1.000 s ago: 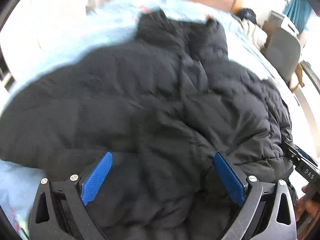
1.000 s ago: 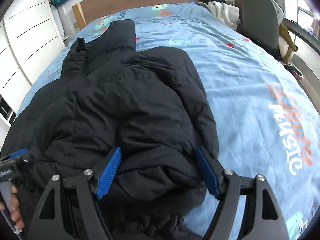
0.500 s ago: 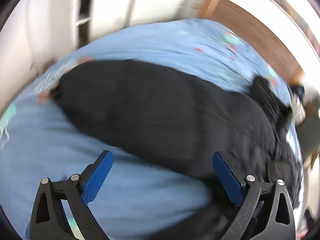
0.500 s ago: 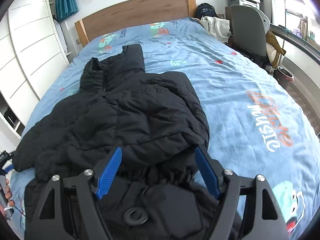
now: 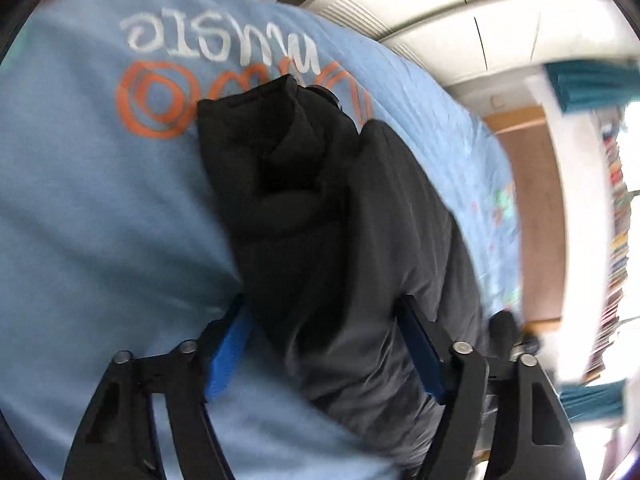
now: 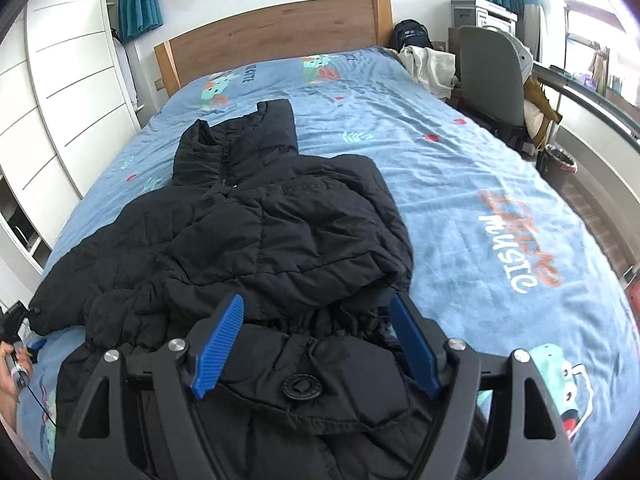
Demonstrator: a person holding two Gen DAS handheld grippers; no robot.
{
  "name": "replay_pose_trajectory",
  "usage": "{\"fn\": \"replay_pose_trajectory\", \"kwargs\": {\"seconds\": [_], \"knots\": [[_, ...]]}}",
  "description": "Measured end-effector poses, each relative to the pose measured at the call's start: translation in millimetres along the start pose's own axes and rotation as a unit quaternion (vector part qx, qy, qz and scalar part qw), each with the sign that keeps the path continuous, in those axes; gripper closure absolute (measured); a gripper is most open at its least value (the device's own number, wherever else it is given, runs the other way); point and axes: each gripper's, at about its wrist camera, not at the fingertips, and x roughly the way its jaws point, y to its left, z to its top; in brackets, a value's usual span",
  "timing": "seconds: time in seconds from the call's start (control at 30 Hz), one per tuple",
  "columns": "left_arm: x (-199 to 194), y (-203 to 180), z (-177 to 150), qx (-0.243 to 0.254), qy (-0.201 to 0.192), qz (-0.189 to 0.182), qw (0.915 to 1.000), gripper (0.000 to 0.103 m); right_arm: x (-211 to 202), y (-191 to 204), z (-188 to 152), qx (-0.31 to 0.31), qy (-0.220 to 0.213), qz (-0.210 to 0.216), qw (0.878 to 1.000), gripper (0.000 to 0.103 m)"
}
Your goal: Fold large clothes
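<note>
A: Where is the black jacket (image 6: 256, 240) found?

B: It is spread on the blue bedsheet (image 6: 460, 184), collar toward twelve o'clock, hem at six.

A: The left gripper (image 5: 324, 344)?

B: Its jaws are closing around a sleeve end of the jacket; pad contact cannot be confirmed.

A: The right gripper (image 6: 316, 340)?

B: Its jaws are held apart above the hem, nothing clamped.

Black quilted puffer jacket (image 6: 256, 240), spread across the blue printed bedspread (image 6: 460, 184), collar toward the headboard, zipper closed, one sleeve (image 5: 280, 184) stretched out sideways (cuff end bunched), hem crumpled nearest.
</note>
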Motion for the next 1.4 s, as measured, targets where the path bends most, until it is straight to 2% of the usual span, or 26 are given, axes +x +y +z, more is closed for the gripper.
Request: {"fn": "replay_pose_trajectory", "kwargs": {"seconds": [0.03,0.07,0.1,0.17,0.27,0.37,0.57,0.8,0.97,1.07,1.13,1.23,1.33,1.4], "knots": [[4,2,4,-0.018,0.003,-0.015,0.9997,0.040,-2,-2,0,0.001,-0.001,-0.001,1.000,0.028],[6,2,3,-0.027,0.002,-0.027,0.9993,0.048,-5,-5,0,0.004,-0.003,-0.002,1.000,0.028],[7,3,4,-0.039,0.001,-0.044,0.9983,0.061,-8,-8,-1,0.007,-0.006,-0.003,1.000,0.028],[7,2,3,-0.039,0.001,-0.066,0.9971,0.081,-14,-15,-2,0.014,-0.010,-0.003,1.000,0.028],[1,-5,2,-0.028,-0.006,-0.076,0.9967,0.090,-22,-25,-4,0.019,-0.015,-0.007,1.000,0.028],[-10,-24,-4,-0.001,-0.015,-0.081,0.9966,0.093,-28,-32,-4,0.017,-0.017,-0.013,1.000,0.028],[-32,-92,-18,0.078,-0.020,-0.118,0.9898,0.094,-44,-47,-8,0.036,-0.034,-0.005,0.999,0.028],[-56,-181,-59,0.166,-0.013,-0.161,0.9729,0.094,-63,-66,-12,0.050,-0.051,0.002,0.997,0.028],[-62,-241,-113,0.229,0.020,-0.189,0.9547,0.094,-79,-86,-17,0.062,-0.067,0.004,0.996,0.028],[-58,-277,-157,0.267,0.048,-0.204,0.9406,0.094,-86,-99,-20,0.069,-0.075,0.004,0.995,0.028],[-51,-303,-192,0.302,0.068,-0.209,0.9279,0.094,-92,-108,-23,0.074,-0.080,0.002,0.994,0.028],[-37,-324,-238,0.336,0.095,-0.208,0.9136,0.095,-98,-126,-29,0.087,-0.084,0.002,0.993,0.028],[-20,-339,-279,0.363,0.120,-0.196,0.9030,0.095,-101,-141,-36,0.098,-0.086,0.001,0.991,0.028],[-5,-341,-300,0.375,0.131,-0.183,0.8993,0.095,-101,-150,-40,0.104,-0.085,0.000,0.991,0.028]]}}
